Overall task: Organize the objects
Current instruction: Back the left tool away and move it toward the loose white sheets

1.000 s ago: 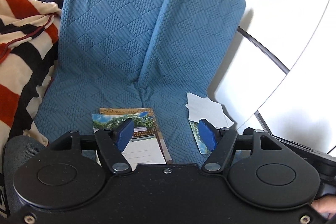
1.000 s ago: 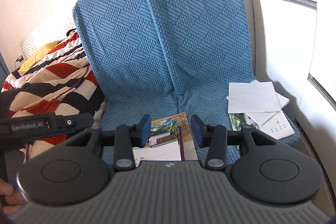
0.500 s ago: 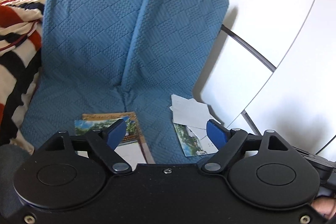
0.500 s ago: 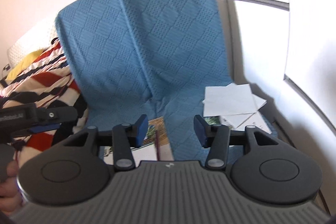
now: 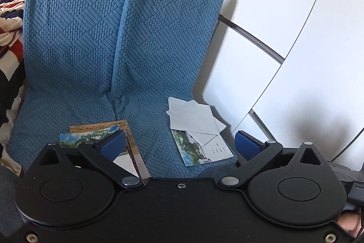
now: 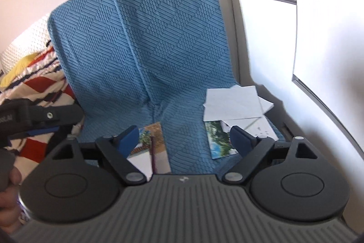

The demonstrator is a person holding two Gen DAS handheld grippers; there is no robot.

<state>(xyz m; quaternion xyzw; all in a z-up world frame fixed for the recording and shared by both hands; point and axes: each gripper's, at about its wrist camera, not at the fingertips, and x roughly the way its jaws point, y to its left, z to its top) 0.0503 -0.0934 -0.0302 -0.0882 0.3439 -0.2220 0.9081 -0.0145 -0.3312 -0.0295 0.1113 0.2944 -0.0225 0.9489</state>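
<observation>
Both jaws have just been opening: left hand-held gripper (image 5: 179, 142) and right hand-held gripper (image 6: 184, 136) stand wide, empty. The loose cards (image 5: 195, 126) at two o'clock could scatter off the blue cushion (image 5: 159, 42) if nudged.

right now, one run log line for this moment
left gripper: just opened, empty | right gripper: just opened, empty | loose white paper cards: scattered on blue quilted seat

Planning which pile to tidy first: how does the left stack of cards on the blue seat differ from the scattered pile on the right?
The left stack lies fairly squared up, picture sides showing; the right pile is fanned out askew, mostly plain white backs on top. The left stack sits near the seat's middle seam; the right pile sits by the seat's outer edge. Both rest flat on the blue seat cover, untouched by either gripper.
</observation>
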